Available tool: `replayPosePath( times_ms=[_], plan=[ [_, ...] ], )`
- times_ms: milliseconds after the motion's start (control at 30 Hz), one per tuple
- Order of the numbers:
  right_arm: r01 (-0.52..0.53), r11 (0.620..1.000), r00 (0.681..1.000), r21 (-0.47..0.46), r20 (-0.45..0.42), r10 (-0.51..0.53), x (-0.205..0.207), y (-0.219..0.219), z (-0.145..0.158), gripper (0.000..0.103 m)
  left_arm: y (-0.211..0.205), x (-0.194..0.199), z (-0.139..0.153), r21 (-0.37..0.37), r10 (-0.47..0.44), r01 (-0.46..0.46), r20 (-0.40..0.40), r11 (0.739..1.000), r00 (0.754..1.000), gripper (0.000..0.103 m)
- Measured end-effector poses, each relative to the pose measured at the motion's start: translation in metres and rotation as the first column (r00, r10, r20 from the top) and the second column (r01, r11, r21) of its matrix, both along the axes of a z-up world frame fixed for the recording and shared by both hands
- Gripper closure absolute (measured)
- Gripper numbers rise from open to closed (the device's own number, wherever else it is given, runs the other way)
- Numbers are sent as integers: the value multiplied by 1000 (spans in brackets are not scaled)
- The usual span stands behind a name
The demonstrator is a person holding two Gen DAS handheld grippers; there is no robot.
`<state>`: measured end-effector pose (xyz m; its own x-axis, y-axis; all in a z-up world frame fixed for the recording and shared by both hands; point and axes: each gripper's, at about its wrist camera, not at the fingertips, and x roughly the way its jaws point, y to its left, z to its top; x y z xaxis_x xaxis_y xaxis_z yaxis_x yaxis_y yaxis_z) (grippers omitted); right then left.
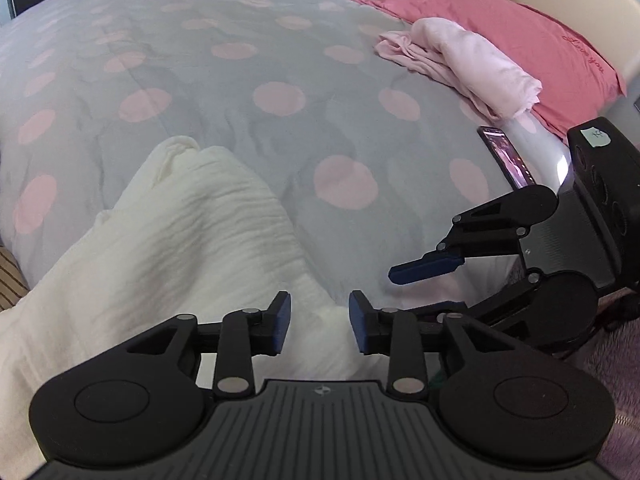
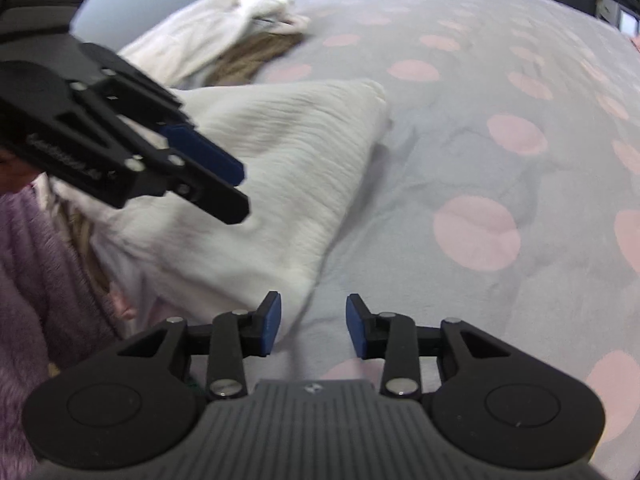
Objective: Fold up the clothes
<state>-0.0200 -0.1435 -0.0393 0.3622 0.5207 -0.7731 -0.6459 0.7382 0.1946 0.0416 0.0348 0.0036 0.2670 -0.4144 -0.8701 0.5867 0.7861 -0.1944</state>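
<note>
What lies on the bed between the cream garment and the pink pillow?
In the left wrist view, mostly bare dotted duvet separates the cream garment from the pink pillow; a loosely folded pale pink garment lies against the pillow's near edge.

From my left wrist camera I see the left tongs (image 1: 320, 324) standing open over the near edge of a cream crinkled garment (image 1: 180, 248), pads clear of the cloth, which lies rumpled on the grey bed cover (image 1: 248, 52) with pink dots. To the right the right tongs (image 1: 430, 276) hang over the cover, apart from the garment. Far right, a pale pink garment (image 1: 472, 60) lies against a pink pillow (image 1: 500, 28), with a phone (image 1: 506, 156) near the bed's edge.
</note>
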Motion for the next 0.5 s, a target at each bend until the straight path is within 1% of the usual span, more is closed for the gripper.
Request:
replayPosePath(
  times_ms=[100, 167, 233, 267, 300, 333, 400, 500],
  plan=[
    [-83, 997, 995, -12, 51, 83, -18, 3, 2, 65, 4, -15, 4, -10, -11, 11, 8, 1000, 1000, 73],
    [-122, 991, 987, -49, 99, 126, -26, 10, -1, 66, 5, -26, 5, -9, -32, 32, 10, 999, 999, 73],
    [-132, 987, 979, -92, 144, 144, -28, 17, -4, 75, 3, -36, 5, -5, -51, 51, 12, 999, 999, 73],
    [-133, 985, 977, -108, 155, 149, -28, 20, -6, 86, 1, -41, 3, -4, -54, 54, 8, 999, 999, 73],
    [-131, 984, 976, -121, 159, 150, -26, 22, -7, 95, 0, -45, 1, -4, -55, 55, 5, 998, 998, 73],
    [-121, 985, 978, -127, 157, 140, -25, 21, -7, 98, -2, -49, -1, -5, -56, 56, 2, 998, 998, 73],
    [-85, 991, 984, -105, 147, 100, -19, 17, -4, 99, -7, -57, -9, -2, -58, 58, -1, 998, 998, 73],
    [-40, 998, 989, -54, 140, 47, -12, 11, 4, 100, -15, -65, -20, 28, -62, 61, 26, 998, 998, 72]
  ],
)
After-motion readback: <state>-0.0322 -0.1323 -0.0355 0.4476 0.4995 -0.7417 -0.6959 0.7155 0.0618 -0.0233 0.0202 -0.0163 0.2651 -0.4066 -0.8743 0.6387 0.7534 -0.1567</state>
